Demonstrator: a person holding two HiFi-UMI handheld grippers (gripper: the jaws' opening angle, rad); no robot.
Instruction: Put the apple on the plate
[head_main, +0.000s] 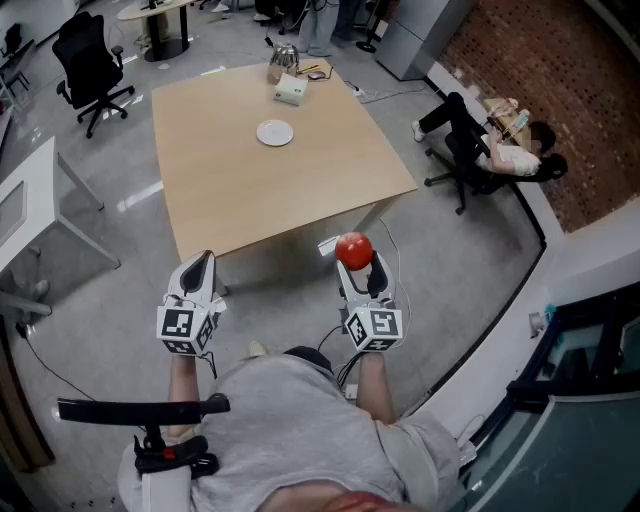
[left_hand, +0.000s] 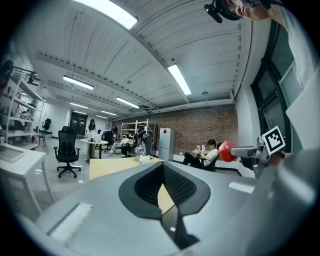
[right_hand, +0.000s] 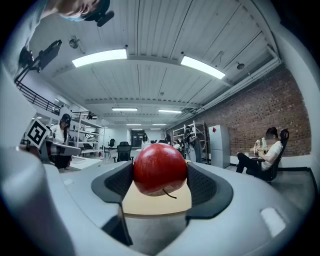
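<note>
in the head view my right gripper (head_main: 358, 266) is clamped on the apple (head_main: 354, 249) at lower centre, short of the surface (head_main: 300, 190), since the plate (head_main: 275, 133) sits far up the frame. the left gripper (head_main: 200, 268) hangs spare at lower left. the left gripper view shows its jaws together on nothing, and i can't find the plate there. in the right gripper view both pads squeeze the apple, held level for the carry, i'd guess, and it blocks what lies ahead.

No legible text anywhere
</note>
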